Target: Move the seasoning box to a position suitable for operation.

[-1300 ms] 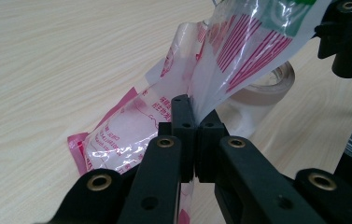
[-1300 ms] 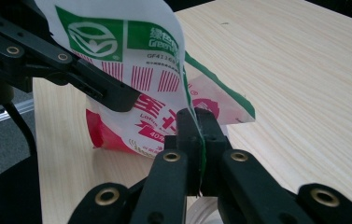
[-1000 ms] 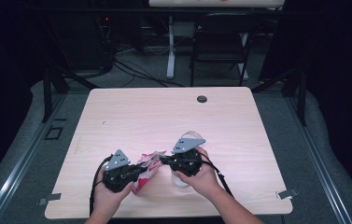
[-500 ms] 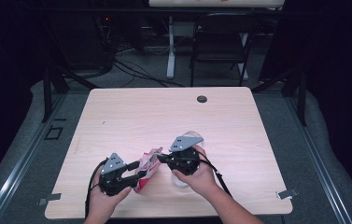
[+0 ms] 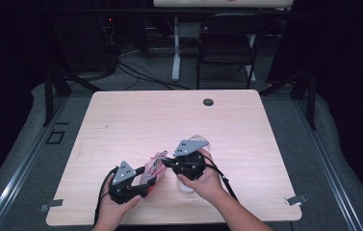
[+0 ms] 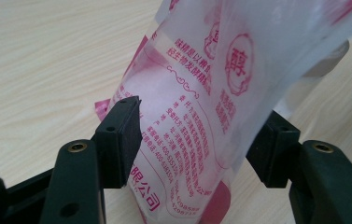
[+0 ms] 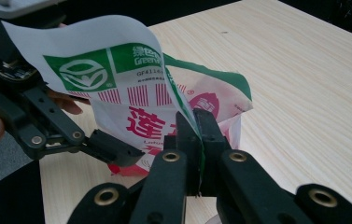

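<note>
Pinching the bag [image 7: 164, 100], right gripper [image 7: 197, 140] clamps (left gripper [image 6: 197, 140] seemingly straddling).

bag: a white plastic food pouch [image 5: 154, 166] with pink-red print and chinese text, a green logo band along its top edge
state: crumpled and bent, its upper edge folded over
pose: raised off the worktop, slanting
place: between the two hand-held grippers; lower body between the left hand-held gripper [image 6: 197, 140] jaws, top edge pinched in the right hand-held gripper [image 7: 197, 135]
</note>
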### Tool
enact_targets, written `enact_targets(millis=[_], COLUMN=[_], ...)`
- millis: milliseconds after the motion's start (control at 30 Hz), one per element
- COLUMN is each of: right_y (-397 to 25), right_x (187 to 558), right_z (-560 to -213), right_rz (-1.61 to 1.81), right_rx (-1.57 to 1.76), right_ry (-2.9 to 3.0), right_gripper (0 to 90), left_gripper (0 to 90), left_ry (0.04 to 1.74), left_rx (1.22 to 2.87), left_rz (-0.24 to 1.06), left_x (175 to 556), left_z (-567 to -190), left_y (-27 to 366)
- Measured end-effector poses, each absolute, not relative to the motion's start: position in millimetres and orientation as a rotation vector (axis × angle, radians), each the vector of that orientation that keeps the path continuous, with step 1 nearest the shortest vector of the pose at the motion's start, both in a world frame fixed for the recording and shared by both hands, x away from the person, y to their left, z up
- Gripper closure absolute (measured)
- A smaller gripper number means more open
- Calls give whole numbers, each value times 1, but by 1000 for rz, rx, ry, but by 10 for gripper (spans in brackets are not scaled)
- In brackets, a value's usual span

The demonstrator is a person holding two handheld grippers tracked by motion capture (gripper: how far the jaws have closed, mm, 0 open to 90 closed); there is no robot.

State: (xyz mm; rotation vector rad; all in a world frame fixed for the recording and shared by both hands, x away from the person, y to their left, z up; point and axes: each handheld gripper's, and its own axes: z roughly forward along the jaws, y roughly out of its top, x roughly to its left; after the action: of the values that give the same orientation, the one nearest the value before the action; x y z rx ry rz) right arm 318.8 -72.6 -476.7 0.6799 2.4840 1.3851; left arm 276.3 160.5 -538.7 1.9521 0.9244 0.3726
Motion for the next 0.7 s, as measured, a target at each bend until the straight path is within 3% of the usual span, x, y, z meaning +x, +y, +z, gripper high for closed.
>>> enact_targets(millis=[167, 300, 467, 700], right_y=[-73, -73, -73, -74], right_x=[319, 319, 318, 318], right_z=[-477, -477, -477, -478], right_rz=[1390, 1394, 1396, 1404], right_rx=[681, 679, 681, 683], right_ry=[2487, 2485, 2488, 2488], right_gripper=[900, 900, 900, 900], left_gripper=[380, 281, 240, 244], left_ry=[975, 986, 1018, 1067], left_rx=[1965, 1975, 1991, 2034], left_rz=[342, 358, 394, 434], left_x=[280, 281, 284, 288], left_z=[-547, -550, -558, -569], left_y=[160, 156, 151, 146])
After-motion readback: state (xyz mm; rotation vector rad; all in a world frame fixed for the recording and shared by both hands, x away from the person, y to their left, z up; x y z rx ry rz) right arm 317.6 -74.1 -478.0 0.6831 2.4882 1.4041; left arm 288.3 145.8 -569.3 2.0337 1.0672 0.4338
